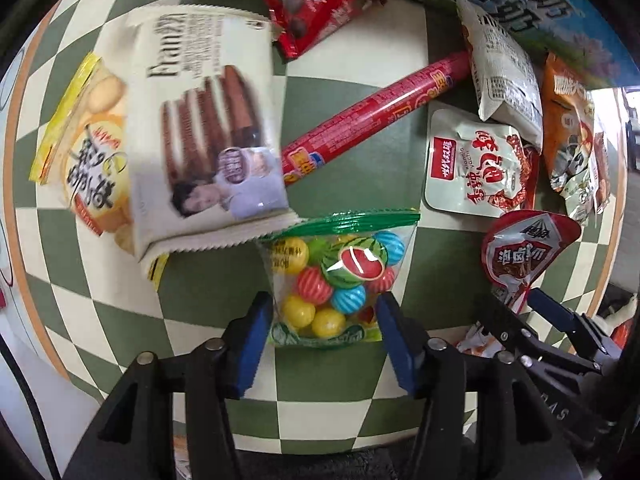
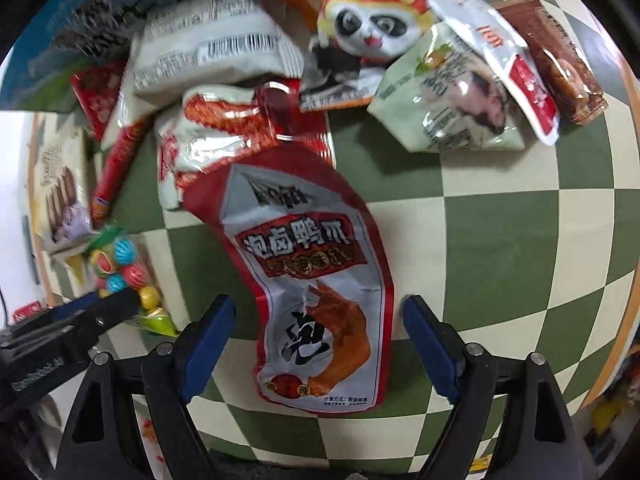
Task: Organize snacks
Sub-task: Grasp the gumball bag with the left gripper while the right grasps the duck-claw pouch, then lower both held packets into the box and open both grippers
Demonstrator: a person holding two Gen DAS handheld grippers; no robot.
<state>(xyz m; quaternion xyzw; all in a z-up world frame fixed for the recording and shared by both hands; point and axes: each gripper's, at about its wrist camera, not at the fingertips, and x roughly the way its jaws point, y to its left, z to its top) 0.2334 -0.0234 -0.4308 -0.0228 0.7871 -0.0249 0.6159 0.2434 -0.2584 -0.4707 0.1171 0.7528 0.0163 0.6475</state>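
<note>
2 grippers (image 1: 320, 336) (image 2: 316, 344) pointing steeply down, jaws apart.

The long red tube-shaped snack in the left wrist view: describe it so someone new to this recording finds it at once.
Start from the green-and-cream checkered tablecloth and find the big cream wafer pack on its left half. Just to its right the sausage stick lies slanting up towards the white pouches. It is the only thin round rod among flat bags, red with yellow-orange ends.
</note>
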